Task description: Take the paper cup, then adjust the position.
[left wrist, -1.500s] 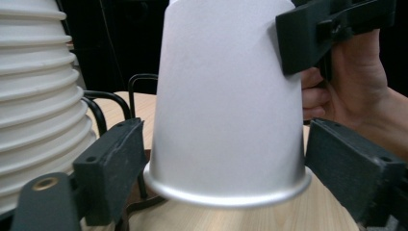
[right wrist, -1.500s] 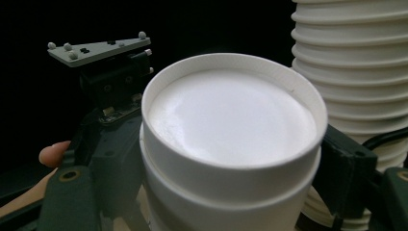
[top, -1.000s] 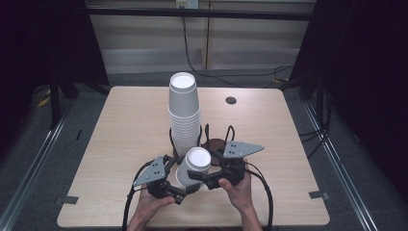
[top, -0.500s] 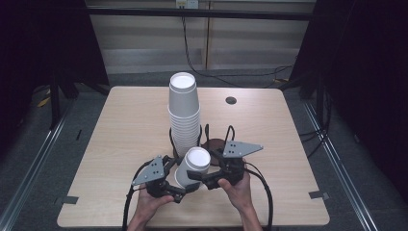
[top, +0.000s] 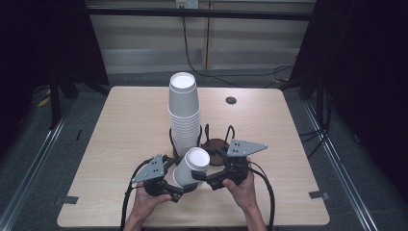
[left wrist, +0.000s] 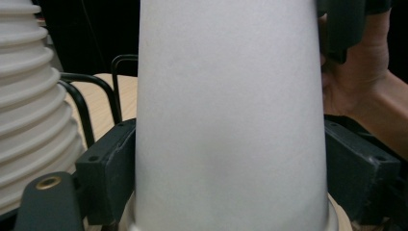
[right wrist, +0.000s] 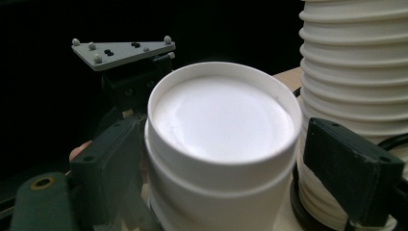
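A white paper cup (top: 191, 166) is held tilted over the table's front, base end up and toward the right. My left gripper (top: 179, 186) is shut on its wall; in the left gripper view both pads press the cup (left wrist: 231, 120). My right gripper (top: 202, 175) sits around the cup's base end (right wrist: 221, 115), which looks like two nested cups. The left pad touches it and a thin gap shows at the right pad (right wrist: 351, 168). A tall stack of upturned cups (top: 184, 110) stands just behind.
The stack sits in a black wire holder (top: 211, 139) with a brown base at the table's middle. A small dark disc (top: 231, 100) lies at the far right of the wooden table (top: 120, 125). Cables trail from both grippers toward the front edge.
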